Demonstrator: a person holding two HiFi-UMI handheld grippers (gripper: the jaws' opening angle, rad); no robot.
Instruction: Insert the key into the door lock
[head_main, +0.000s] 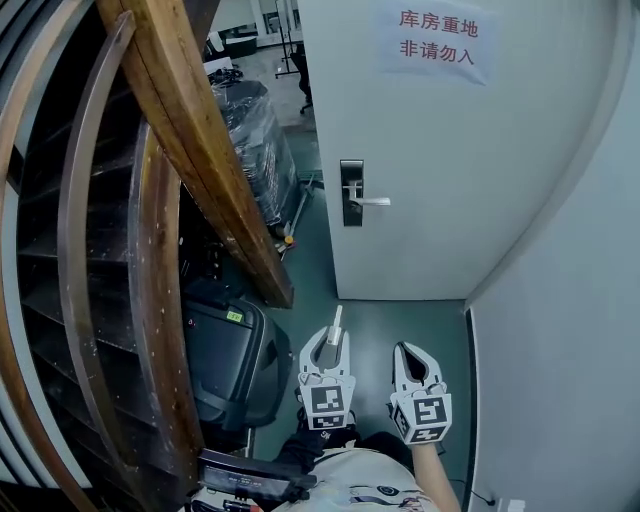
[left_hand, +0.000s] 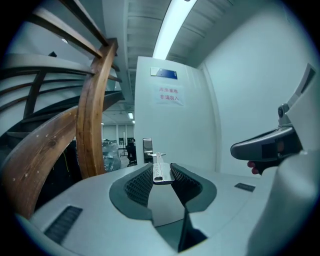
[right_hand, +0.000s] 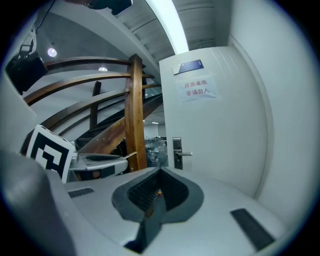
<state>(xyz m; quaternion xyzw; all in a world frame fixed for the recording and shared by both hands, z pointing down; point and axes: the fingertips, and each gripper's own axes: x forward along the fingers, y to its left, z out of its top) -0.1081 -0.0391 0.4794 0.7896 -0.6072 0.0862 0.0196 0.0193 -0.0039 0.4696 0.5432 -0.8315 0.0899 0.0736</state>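
Facing a white door (head_main: 450, 200) from some way back, the person holds both tools low over the green floor (head_main: 400, 318).

The left hand-held gripper (head_main: 332, 345) is clenched on the key (head_main: 336, 322). The ribbed pads (left_hand: 137, 184) pinch the key's head from both sides, and its silver blade juts past the jaw tips toward the door. The key is well apart from the lock (head_main: 351, 192), a dark upright plate at the door's left edge, from which a silver handle (head_main: 370, 201) projects to the right. The keyhole is too small to make out.

The right hand-held gripper (head_main: 403, 350) is just beside the left one, and its jaws are pressed together. A tiny coloured speck shows between them in the right gripper view, possibly a part of the pads.

A paper sign (head_main: 435, 38) with red characters is fixed high on the door. To the left, the brown wooden beam (head_main: 200, 150) of a curved staircase slants down to the floor. A black case (head_main: 225, 355) sits below it, and a plastic-wrapped stack (head_main: 250, 140) stands beyond the beam.
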